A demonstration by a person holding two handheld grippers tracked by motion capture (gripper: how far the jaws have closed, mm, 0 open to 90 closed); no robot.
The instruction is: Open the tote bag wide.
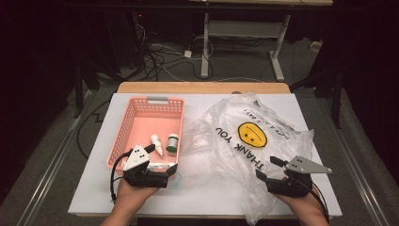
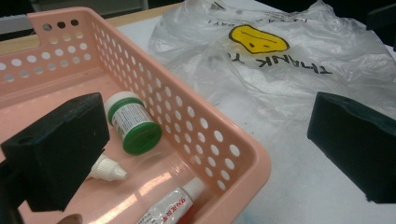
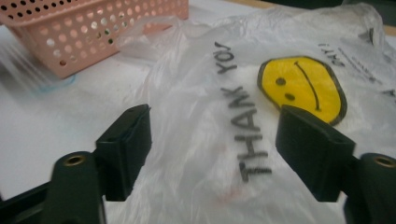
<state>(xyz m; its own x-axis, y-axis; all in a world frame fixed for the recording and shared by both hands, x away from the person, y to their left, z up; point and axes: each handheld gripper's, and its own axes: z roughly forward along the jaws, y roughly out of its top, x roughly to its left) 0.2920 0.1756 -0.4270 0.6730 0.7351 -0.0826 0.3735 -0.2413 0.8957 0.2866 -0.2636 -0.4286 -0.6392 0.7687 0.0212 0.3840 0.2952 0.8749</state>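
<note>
The table (image 1: pixel 141 197) carries a white surface with a wooden edge showing at its far side, and on it lie the things from big to small. A clear plastic bag (image 1: pixel 244 141) printed with a yellow smiley face and "THANK YOU" spreads crumpled over the right half of the table, its near end reaching past the table's front edge. To its left, just beside it, sits a pink perforated basket (image 1: pixel 129 122) with a grey handle on its far rim. The left claw (image 1: pixel 155 157), held in the person's left hand at the basket's near right corner, stands with its jaws wide apart: in the left gripper view one jaw hangs over the inside of the basket and the other over the bare table outside the wall, and nothing is pinched between them. The right claw (image 1: pixel 268 168) hovers over the near part of the bag with its jaws apart, gripping nothing; the film lies loose below them. Inside the basket, near its front right corner, lie a green-capped small jar (image 1: pixel 172 142) on its side, a white dropper bottle (image 1: pixel 157 145) just beside it, and a tube with red lettering (image 2: pixel 170 207) nearest the front wall.
</note>
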